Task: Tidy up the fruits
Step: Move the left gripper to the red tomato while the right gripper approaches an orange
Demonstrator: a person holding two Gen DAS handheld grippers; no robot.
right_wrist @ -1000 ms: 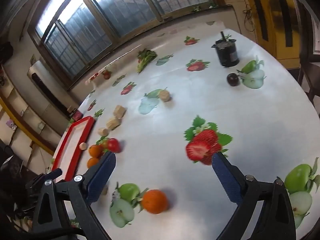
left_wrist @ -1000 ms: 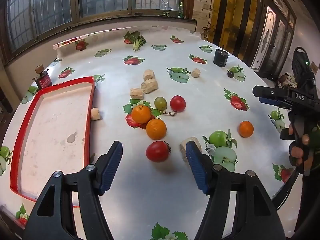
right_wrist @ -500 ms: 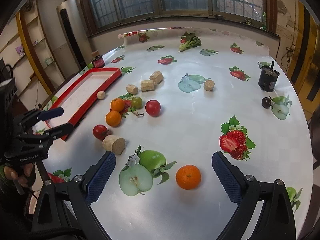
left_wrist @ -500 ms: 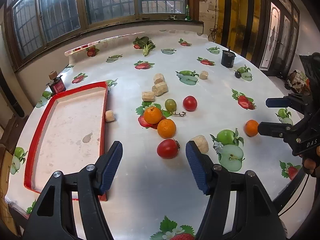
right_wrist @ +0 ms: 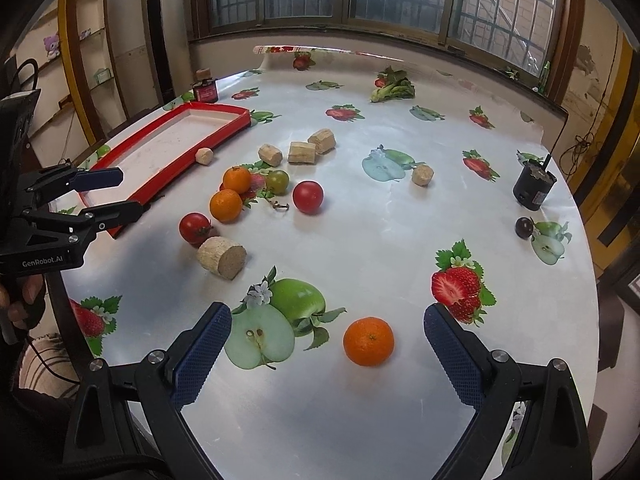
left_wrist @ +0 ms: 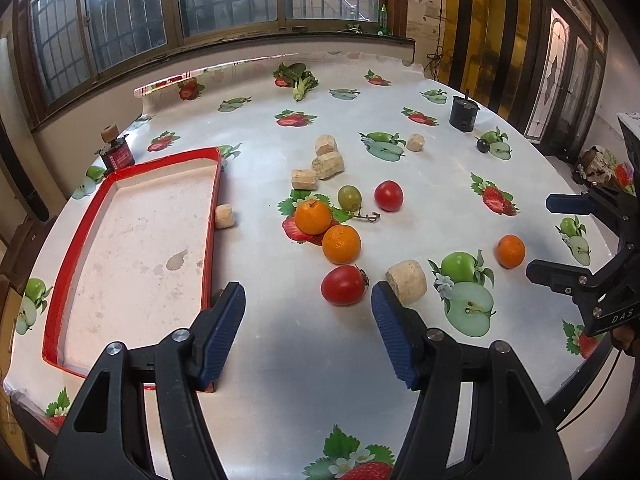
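Fruit lies loose on the bench [left_wrist: 280, 360], none of it in the red tray [left_wrist: 60, 280], which holds only a stained pale floor. Two oranges [left_wrist: 341, 244] touch near the bench's middle, with a green tomato [left_wrist: 349, 197] and a red tomato [left_wrist: 388, 195] just behind them; another red tomato [left_wrist: 344, 285] sits just beside a cork-like cylinder [left_wrist: 407, 281], both ahead of the left tongs [left_wrist: 308, 332], whose blue pads stand well apart and hold nothing. The right tongs [right_wrist: 328, 354] are likewise spread wide and empty, with a lone orange [right_wrist: 368, 341] on the cloth between their tips but untouched. A dark plum [right_wrist: 523, 227] rests near a black cup [right_wrist: 534, 185] whose contents cannot be made out. A small red jar [right_wrist: 205, 89] stands beyond the tray's far end. Several more cork-like pieces [left_wrist: 328, 166] are scattered, one touching the tray's outer wall. The tray's near corner is hidden behind the left tongs, and only fingers of the hand [right_wrist: 20, 300] holding them show.
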